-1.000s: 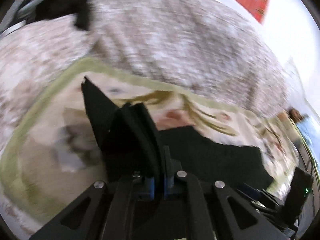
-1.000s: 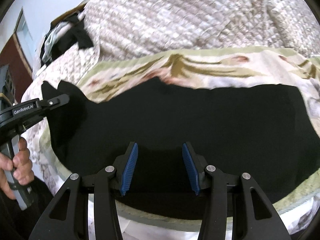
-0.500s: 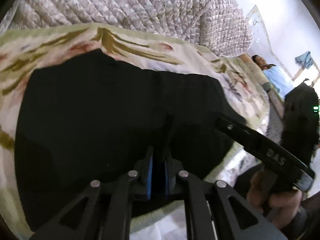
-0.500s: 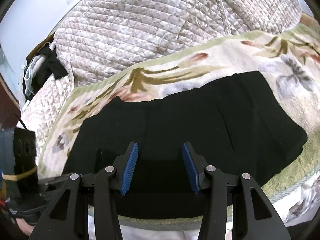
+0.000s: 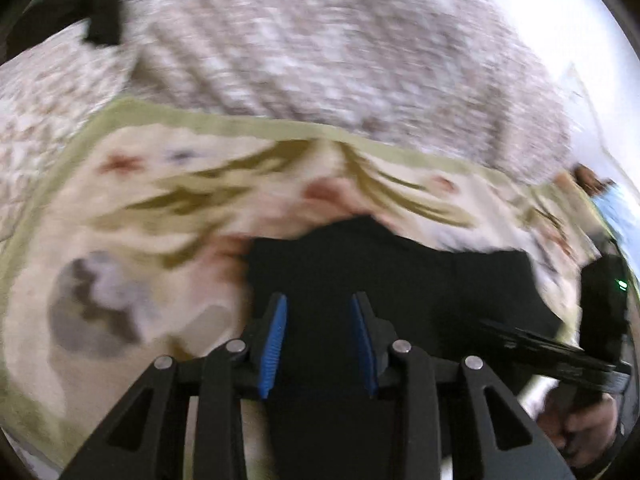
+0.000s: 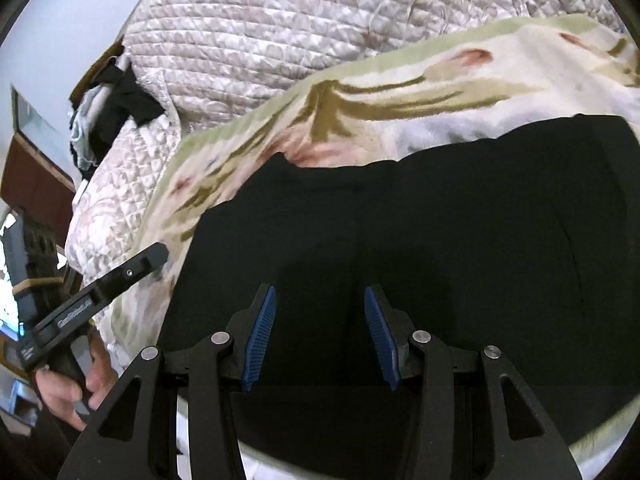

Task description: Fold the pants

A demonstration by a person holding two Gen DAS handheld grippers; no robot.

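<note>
Black pants (image 6: 420,248) lie folded flat on the floral blanket (image 6: 400,92). Both grippers (left (image 5: 318,340), right (image 6: 318,340)) hover over the pants, jaws open and empty, likely freed to regrasp.

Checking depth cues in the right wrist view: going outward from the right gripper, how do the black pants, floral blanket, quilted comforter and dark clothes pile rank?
1. Black pants, under the right gripper.
2. Floral blanket, behind them.
3. Quilted comforter, beyond that.
4. Dark clothes pile, far left, farthest.
</note>
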